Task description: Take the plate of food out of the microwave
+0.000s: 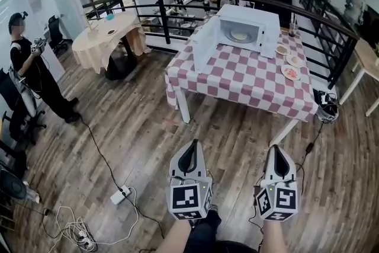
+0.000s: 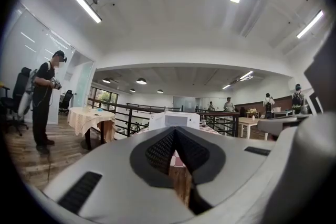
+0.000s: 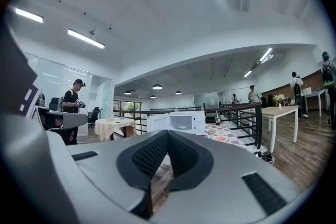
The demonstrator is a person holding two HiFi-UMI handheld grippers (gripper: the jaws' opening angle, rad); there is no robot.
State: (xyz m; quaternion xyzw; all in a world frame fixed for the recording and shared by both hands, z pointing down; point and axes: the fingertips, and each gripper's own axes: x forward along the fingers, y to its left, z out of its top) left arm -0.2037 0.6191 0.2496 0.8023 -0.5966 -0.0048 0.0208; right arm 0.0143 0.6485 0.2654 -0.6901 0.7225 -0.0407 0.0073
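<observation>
Sitting in the microwave (image 1: 249, 26), the plate (image 1: 239, 36) is lying far beyond the left gripper (image 1: 193, 145) and right gripper (image 1: 278, 151), fingers clenched empty; the left gripper view is not showing it.

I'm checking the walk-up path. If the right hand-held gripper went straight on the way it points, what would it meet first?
Nothing close: the right hand-held gripper has only open floor ahead of it. First in line is probably the checkered table's near edge, before the microwave.
</observation>
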